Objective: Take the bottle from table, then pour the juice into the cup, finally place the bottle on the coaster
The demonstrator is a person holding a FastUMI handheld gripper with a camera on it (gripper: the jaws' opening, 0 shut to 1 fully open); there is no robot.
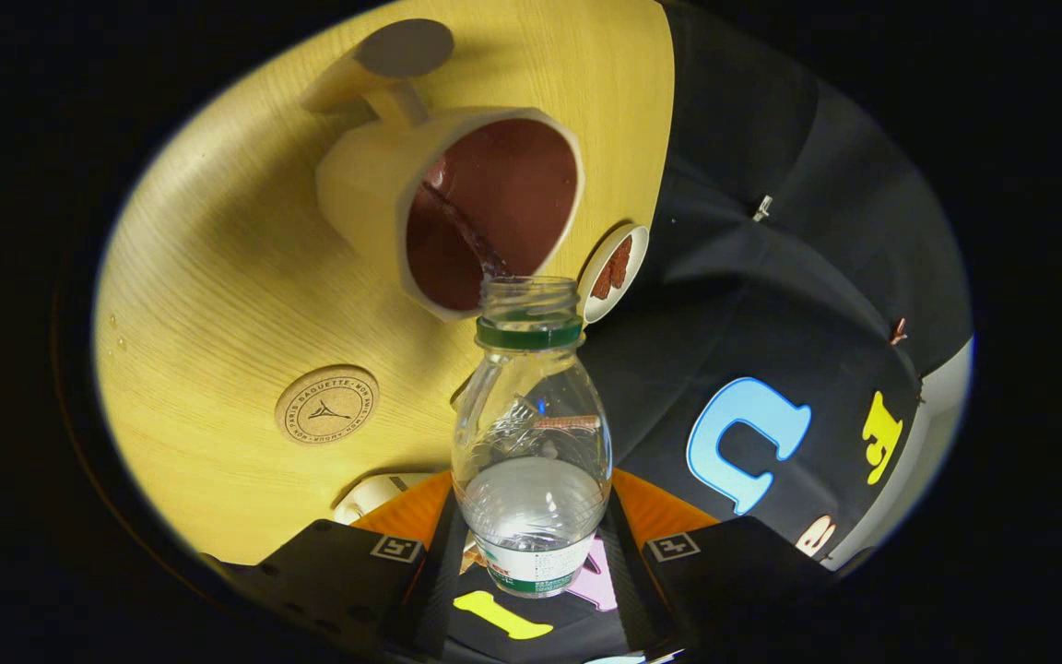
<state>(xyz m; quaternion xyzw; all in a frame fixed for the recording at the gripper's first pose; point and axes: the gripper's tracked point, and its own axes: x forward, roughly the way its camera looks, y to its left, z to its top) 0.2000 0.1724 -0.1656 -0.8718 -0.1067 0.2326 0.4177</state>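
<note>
A clear plastic bottle (531, 433) with a green neck ring and no cap sits between my fingers, and my gripper (531, 539) is shut on its lower body. The bottle is tipped, with its mouth at the rim of a cream mug (360, 189) just beyond it. A thin dark stream (466, 235) runs from the mouth into the mug, which holds dark reddish juice (503, 198). Almost nothing is left in the bottle. A round cork coaster (326, 404) lies flat on the yellow wooden table (218, 277), to the left of the bottle and nearer than the mug.
A grey round disc (407, 48) lies on the table past the mug's handle. A small white dish (614, 272) with brown pieces sits by the table's edge, right of the mug. A white object (374, 493) shows beside the left finger. Black cloth wall stands beyond the table's edge.
</note>
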